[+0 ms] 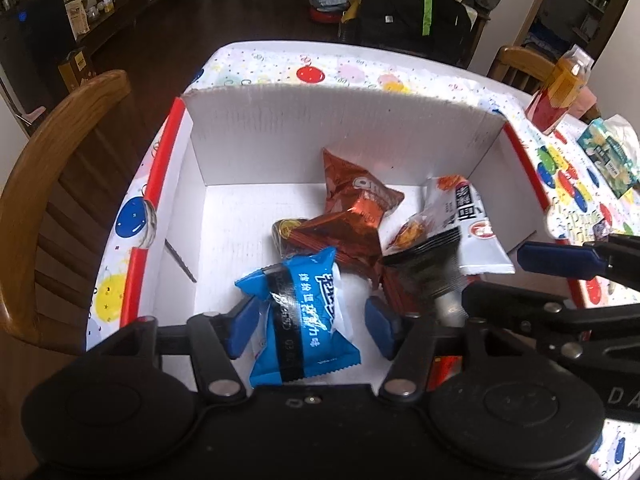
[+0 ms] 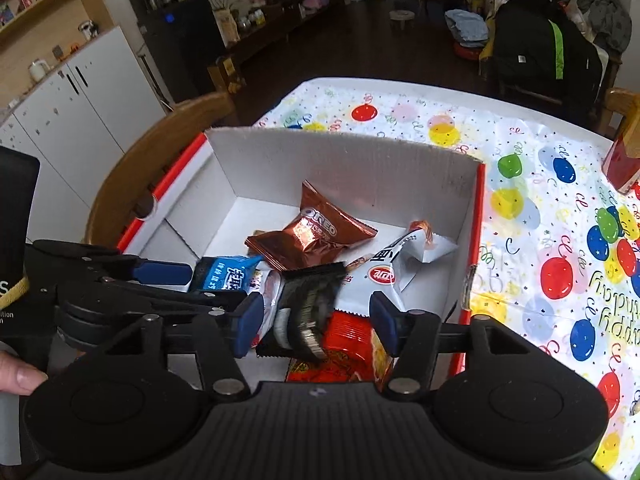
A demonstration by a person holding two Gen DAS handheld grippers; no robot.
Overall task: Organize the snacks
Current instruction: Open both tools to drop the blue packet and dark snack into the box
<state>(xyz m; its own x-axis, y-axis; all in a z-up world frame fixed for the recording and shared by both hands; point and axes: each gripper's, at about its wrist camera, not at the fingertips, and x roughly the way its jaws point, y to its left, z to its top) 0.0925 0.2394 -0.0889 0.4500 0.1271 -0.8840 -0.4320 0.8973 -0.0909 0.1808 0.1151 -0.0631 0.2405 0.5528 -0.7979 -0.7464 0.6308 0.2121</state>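
Note:
A white cardboard box point(image 1: 344, 96) point(image 2: 340, 160) with red edges stands on the table. In it lie brown Oreo packets point(image 1: 360, 196) point(image 2: 316, 232), a white packet point(image 1: 464, 220) point(image 2: 396, 272) and a red packet point(image 2: 348, 344). My left gripper point(image 1: 312, 328) point(image 2: 212, 288) is open over the box's near end. A blue packet point(image 1: 304, 320) point(image 2: 224, 276) sits loose between its fingers, against the left pad and apart from the right one. My right gripper point(image 2: 316, 324) point(image 1: 496, 276) is also open. A blurred black packet point(image 2: 312, 312) point(image 1: 428, 272) is between its fingers, gripped by neither.
The table wears a balloon-patterned cloth point(image 2: 540, 200). A wooden chair point(image 1: 52, 152) point(image 2: 160, 152) stands against the box's left side. A red and yellow package point(image 1: 560, 88) and a tissue pack point(image 1: 608, 152) sit at the far right. A thumb point(image 2: 20, 376) shows at the left.

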